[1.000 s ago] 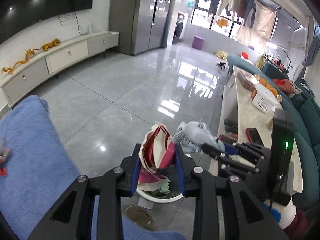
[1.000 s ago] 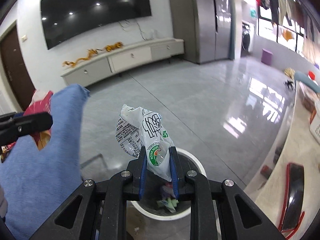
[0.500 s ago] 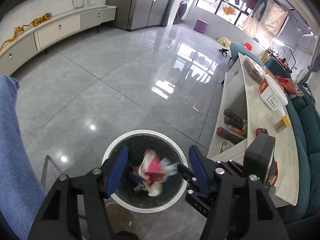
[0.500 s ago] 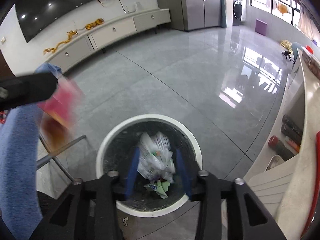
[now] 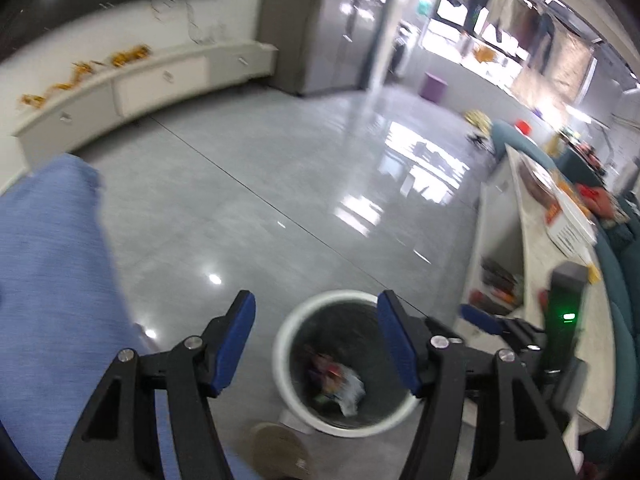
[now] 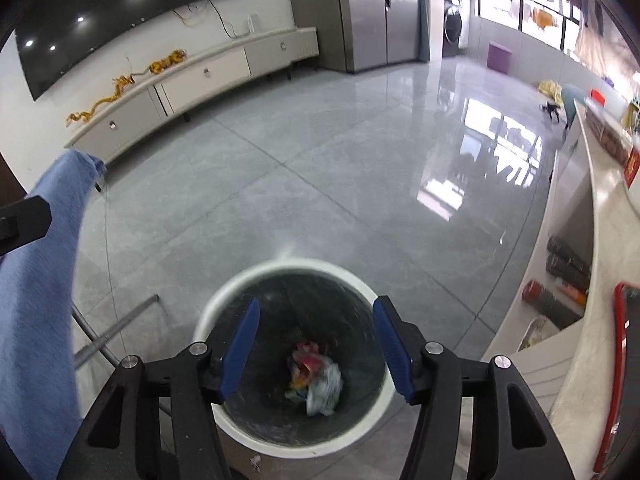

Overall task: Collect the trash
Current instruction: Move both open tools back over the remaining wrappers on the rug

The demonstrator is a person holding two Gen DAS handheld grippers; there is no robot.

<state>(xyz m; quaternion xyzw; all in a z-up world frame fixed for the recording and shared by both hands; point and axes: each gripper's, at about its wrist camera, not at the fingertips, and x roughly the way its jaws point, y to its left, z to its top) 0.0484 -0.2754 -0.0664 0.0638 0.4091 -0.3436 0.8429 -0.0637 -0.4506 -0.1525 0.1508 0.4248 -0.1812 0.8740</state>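
Grey glossy floor tiles (image 6: 320, 168), reflecting window light; long white low cabinet (image 6: 200, 80) along the far wall at 11 o'clock, yellow ornament (image 6: 120, 88) on its top, dark screen (image 6: 120, 12) mounted above. Steel fridge (image 6: 372, 12) at 12 o'clock. Pale counter (image 6: 600, 240) running down the 3 o'clock side, with bottles on its lower shelf. Blue cloth (image 6: 36, 300) draped at 9 o'clock.

Item 1: bin (image 6: 240, 280), round, white rim, dark lining, standing on the floor at 6 o'clock in the right wrist view. In the left wrist view the same bin (image 5: 292, 320) sits between 5 and 6 o'clock, blurred.

Item 2: trash (image 6: 316, 376), lying at the bottom of the bin. Crumpled heap: pink and red wrapper uppermost, pale translucent plastic bag at its 5 o'clock side, scraps of yellow and green beneath. Finer print is too blurred to read. From the left wrist view the trash (image 5: 336, 380) shows as a smeared mix of red, dark and white.

Item 3: right gripper (image 6: 316, 344), black frame, blue pads, above the bin mouth; jaws opening, nothing between them, trash released well below.

Item 4: left gripper (image 5: 316, 340), same build, jaws spread apart and empty, over the bin's 9 o'clock rim.
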